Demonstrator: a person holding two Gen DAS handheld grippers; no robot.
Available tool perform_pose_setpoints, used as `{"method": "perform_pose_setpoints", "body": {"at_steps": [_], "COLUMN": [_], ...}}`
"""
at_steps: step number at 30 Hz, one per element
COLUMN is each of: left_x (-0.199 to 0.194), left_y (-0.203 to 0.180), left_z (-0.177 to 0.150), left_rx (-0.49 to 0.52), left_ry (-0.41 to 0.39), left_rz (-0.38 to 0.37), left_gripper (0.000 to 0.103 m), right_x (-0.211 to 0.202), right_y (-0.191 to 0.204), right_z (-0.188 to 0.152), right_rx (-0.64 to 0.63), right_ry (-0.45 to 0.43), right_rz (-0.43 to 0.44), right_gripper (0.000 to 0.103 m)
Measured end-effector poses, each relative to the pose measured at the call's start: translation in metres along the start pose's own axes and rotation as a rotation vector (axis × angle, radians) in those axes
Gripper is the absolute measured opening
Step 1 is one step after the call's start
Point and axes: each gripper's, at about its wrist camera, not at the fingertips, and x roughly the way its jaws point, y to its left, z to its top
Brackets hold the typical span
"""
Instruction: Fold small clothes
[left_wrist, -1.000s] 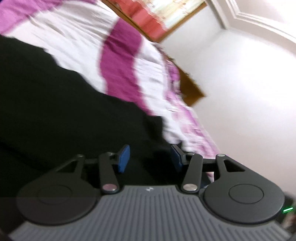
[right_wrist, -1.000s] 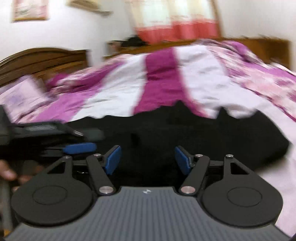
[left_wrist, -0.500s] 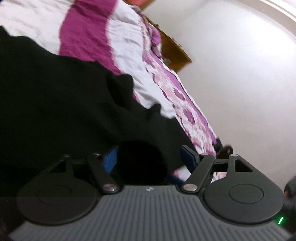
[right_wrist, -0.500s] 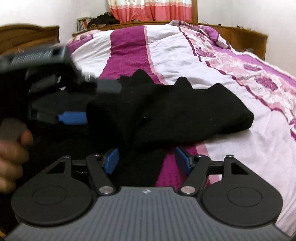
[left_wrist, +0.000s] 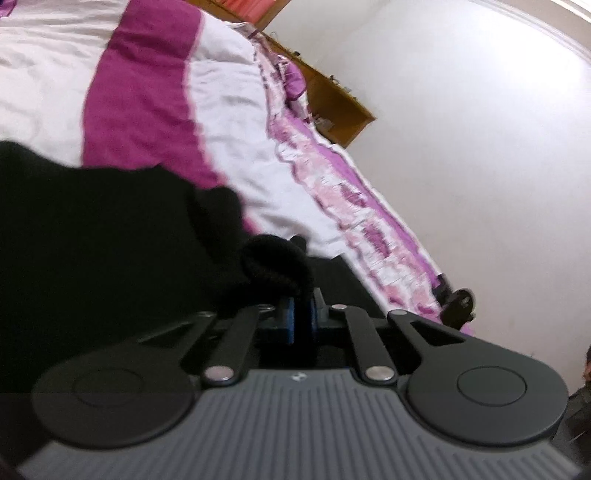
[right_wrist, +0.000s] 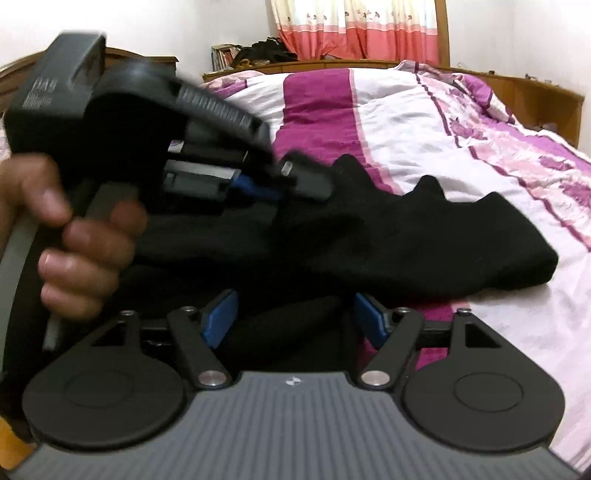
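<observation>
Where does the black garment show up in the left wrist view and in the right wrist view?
Left wrist: black garment fills the left side, a fold pinched in the left hand-held gripper.
Right wrist: black garment lies across the centre.
Shared landmark: the purple stripe.

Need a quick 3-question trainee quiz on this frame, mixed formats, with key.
1. True or false: the left gripper has its fingers closed on a fold of the black garment.
2. Multiple choice: the right gripper is A) shut on the garment, B) open with black cloth between its fingers, C) out of view.
3. Fill in: the garment lies on a bed cover striped white and ____.

Key: 1 true; 2 B; 3 purple.
</observation>
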Motion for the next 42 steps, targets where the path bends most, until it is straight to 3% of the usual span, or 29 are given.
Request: {"method": "perform_pose_setpoints", "body": {"at_steps": [4,7,10,14,16,18,22,24,26,29,31,33,36,40,42], "left_x": [0.004,-0.006,-0.03,-0.083,-0.111,-0.135,-0.163,-0.172,-0.181,-0.191,-0.192,-0.197,-0.209,-0.216,-0.216], "left_y": [-0.036,-0.065,-0.083,-0.076,-0.057,-0.031,0.026,0.051,0.072,0.096,0.101,0.106,0.118,0.141,0.158], "left_z": [0.027,0.043,0.057,0.07,0.073,0.074,0.061,0.052,0.045,0.035,0.034,0.037,0.039,0.041,0.04], "left_rx": [0.021,0.093,0.13,0.143,0.098,0.049,-0.001,-0.037,-0.07,-0.122,-0.106,-0.1,-0.102,-0.115,-0.172], "left_ry": [-0.02,-0.057,-0.109,-0.22,-0.271,-0.287,-0.273,-0.265,-0.264,-0.271,-0.272,-0.271,-0.282,-0.275,-0.262], "left_rz": [-0.071,-0.124,-0.174,-0.184,-0.157,-0.099,0.053,0.097,0.119,0.125,0.149,0.163,0.204,0.282,0.297], "left_gripper": [0.009,0.009,0.009,0.009,0.009,0.008,0.007,0.007,0.007,0.007,0.007,0.007,0.007,0.007,0.007], "right_x": [-0.003,-0.007,0.005,0.033,0.031,0.028,0.024,0.027,0.033,0.043,0.052,0.058,0.059,0.058,0.056], "right_y": [0.009,0.006,-0.007,-0.048,-0.07,-0.083,-0.075,-0.054,-0.031,0.017,0.037,0.05,0.069,0.089,0.095], "right_z": [-0.003,0.002,0.008,0.013,0.014,0.017,0.022,0.028,0.035,0.036,0.031,0.029,0.024,0.017,0.015], "right_rx": [-0.014,0.043,0.092,0.275,0.433,0.474,0.38,0.235,0.058,-0.257,-0.395,-0.455,-0.482,-0.505,-0.473], "right_ry": [-0.021,-0.109,-0.174,-0.145,-0.16,-0.194,-0.232,-0.233,-0.23,-0.272,-0.299,-0.284,-0.247,-0.173,-0.134], "right_rz": [0.003,0.028,-0.009,-0.164,-0.209,-0.235,-0.249,-0.291,-0.378,-0.575,-0.689,-0.752,-0.758,-0.706,-0.654], "right_gripper": [0.077,0.077,0.077,0.077,0.077,0.077,0.076,0.076,0.075,0.075,0.075,0.075,0.075,0.077,0.077]}}
